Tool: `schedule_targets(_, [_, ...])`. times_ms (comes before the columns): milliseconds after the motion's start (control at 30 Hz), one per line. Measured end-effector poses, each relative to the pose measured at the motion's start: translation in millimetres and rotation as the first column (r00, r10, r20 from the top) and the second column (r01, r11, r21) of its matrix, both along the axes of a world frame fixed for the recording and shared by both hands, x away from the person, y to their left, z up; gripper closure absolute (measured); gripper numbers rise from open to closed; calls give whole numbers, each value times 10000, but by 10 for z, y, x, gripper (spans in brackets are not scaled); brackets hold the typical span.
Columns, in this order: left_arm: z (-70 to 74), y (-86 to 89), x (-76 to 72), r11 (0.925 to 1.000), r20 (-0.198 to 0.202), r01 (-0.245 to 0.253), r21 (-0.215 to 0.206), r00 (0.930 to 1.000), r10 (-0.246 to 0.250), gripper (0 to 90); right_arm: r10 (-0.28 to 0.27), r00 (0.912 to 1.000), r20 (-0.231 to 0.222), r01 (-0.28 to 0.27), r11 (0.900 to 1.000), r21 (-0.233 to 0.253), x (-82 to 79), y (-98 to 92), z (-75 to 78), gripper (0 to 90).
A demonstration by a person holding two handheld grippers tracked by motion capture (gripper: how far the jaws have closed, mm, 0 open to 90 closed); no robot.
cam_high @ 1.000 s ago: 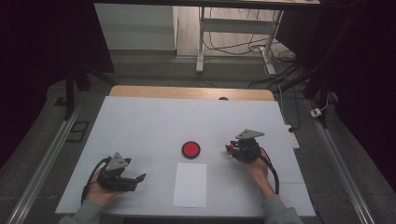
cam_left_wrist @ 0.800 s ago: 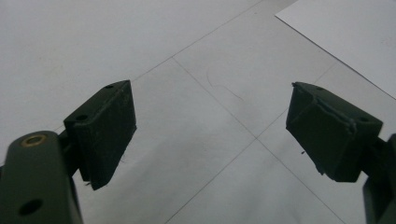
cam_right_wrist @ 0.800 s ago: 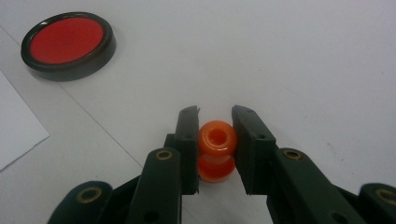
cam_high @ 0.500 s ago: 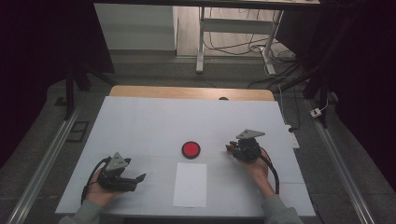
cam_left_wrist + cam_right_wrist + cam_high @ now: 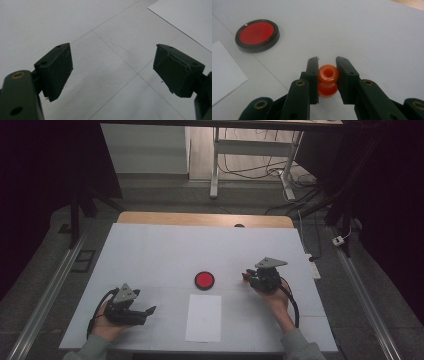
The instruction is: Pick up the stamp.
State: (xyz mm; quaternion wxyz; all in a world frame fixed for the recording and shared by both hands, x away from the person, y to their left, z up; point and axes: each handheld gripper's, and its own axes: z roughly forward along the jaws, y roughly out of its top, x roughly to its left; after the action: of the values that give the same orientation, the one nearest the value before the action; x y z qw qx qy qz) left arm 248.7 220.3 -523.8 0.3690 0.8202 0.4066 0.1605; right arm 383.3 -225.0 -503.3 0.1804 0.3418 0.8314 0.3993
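Right gripper view: the right tongs (image 5: 327,65) clamp an orange spool (image 5: 327,73); the red disc (image 5: 257,35) lies well apart, nothing between. Beyond it, the left tongs (image 5: 149,311) gape, empty.

Upper half of frame: bare table (image 5: 165,245), you can pass freely.
Centre: red disc (image 5: 204,280) blocks you.
Lower centre: paper sheet (image 5: 204,317) lies flat.
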Motion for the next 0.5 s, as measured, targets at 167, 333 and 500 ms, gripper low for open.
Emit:
schedule_targets(167, [0,0,-1,10000,6,0,11,10000,0,164,38,10000,79,-40,9995,300,-19,-3,49,714])
schedule_targets(333, [-3,-1,-1,10000,-6,-6,8,10000,6,164,44,9998,176,-51,9992,406,-32,-8,90,714])
schedule_targets(500, [-3,-1,0,10000,-6,-7,13,10000,7,164,65,9997,251,-78,9986,525,-43,-21,129,714])
